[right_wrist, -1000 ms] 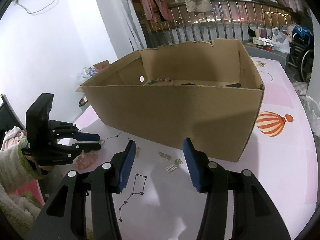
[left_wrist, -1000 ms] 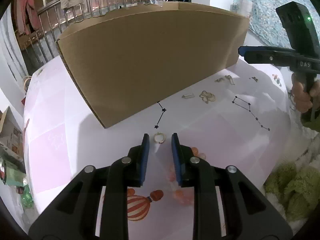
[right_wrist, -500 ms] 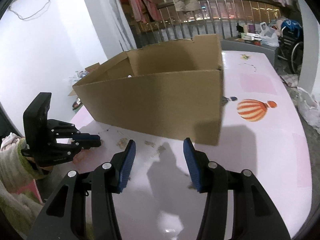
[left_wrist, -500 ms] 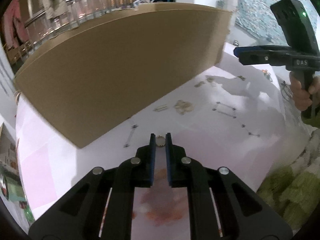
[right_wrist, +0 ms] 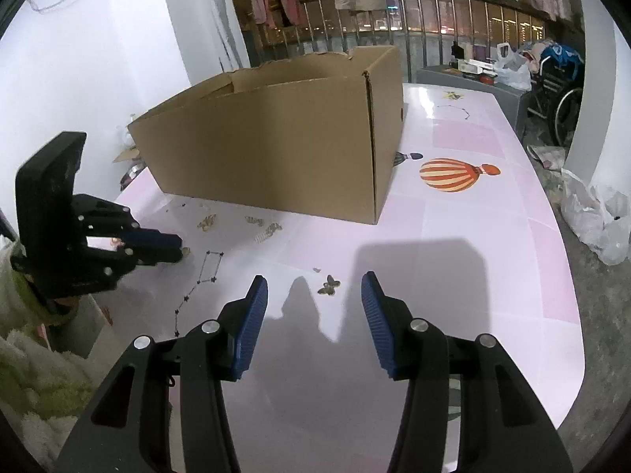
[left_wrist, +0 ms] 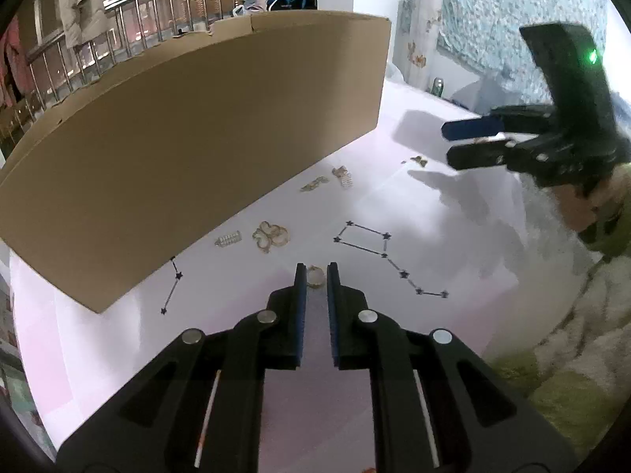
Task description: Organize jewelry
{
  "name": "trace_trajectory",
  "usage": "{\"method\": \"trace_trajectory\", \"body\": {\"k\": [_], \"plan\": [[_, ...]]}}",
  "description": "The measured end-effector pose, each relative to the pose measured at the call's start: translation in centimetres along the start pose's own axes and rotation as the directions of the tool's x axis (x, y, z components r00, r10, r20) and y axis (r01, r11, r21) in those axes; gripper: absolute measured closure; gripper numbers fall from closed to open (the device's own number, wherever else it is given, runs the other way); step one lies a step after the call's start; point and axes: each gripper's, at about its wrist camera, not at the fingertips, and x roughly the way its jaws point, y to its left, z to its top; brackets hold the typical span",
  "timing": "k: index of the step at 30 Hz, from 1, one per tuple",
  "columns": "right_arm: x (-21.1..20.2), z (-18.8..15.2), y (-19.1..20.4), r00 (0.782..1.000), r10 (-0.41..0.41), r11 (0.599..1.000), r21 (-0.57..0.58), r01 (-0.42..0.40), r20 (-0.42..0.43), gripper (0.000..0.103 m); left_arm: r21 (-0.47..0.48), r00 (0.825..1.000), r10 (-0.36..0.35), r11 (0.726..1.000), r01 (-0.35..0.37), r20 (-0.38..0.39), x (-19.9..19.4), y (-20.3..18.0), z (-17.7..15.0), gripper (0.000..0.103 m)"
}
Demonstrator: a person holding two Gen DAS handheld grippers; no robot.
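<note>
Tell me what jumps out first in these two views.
A big cardboard box dominates the pink table, with small gold jewelry pieces scattered along its base. The left gripper is closed on a small gold ring, while the right gripper hangs open above a butterfly charm.

The left gripper [left_wrist: 315, 274] reaches toward 12 o'clock in its own wrist view, its two blue-padded fingers [left_wrist: 300, 287] drawn close with only a narrow slit between them, something small and gold pinched at the tips. In the right wrist view it sits at 9 o'clock [right_wrist: 179, 246], held level, fingers pointing toward 3 o'clock, with a pale fuzzy sleeve behind it. The right gripper [right_wrist: 313, 295] points toward 12 o'clock in its own view, its fingers [right_wrist: 252, 327] spread wide apart with nothing between them. In the left wrist view it hangs at 2 o'clock [left_wrist: 447, 142], fingers aimed toward 9 o'clock
</note>
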Motion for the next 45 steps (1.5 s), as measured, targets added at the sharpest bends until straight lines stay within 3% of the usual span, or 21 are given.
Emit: {"method": "trace_trajectory", "body": {"k": [3,9,19,28,37,45], "plan": [[0.4,0.0,0.0,1.0,-0.001,1.0,-0.019,0.001,0.001,0.054,-0.02,1.0,0.012,1.0,-0.012,0.016,-0.8,-0.3,-0.2,0.084],[0.8,0.0,0.2,1.0,0.011,0.999,-0.047,-0.011,0.0,0.054,-0.046,0.999,0.032,0.998,-0.032,0.001,-1.0,-0.8,-0.8,0.083],[1.6,-0.5,0.1,1.0,-0.005,0.997,-0.077,0.004,-0.006,0.066,-0.092,0.998,0.054,0.994,-0.055,-0.014,-0.3,-1.0,-0.7,0.083],[2.2,-0.3,-0.1,1.0,0.015,0.992,-0.121,-0.016,-0.007,0.068,-0.113,0.999,0.047,0.993,-0.046,0.008,0.3,-0.3,-0.1,0.092],[2.4,-0.2,0.2,1.0,0.029,0.984,-0.178,-0.029,-0.008,0.068,-0.1,0.999,0.043,0.994,-0.041,0.012,0.9,-0.8,0.5,0.092],[2.4,-0.2,0.4,0.999,0.042,0.974,-0.221,-0.044,-0.014,0.074,-0.078,0.998,0.058,0.995,-0.057,0.011,1.1,-1.1,0.5,0.092]]}}
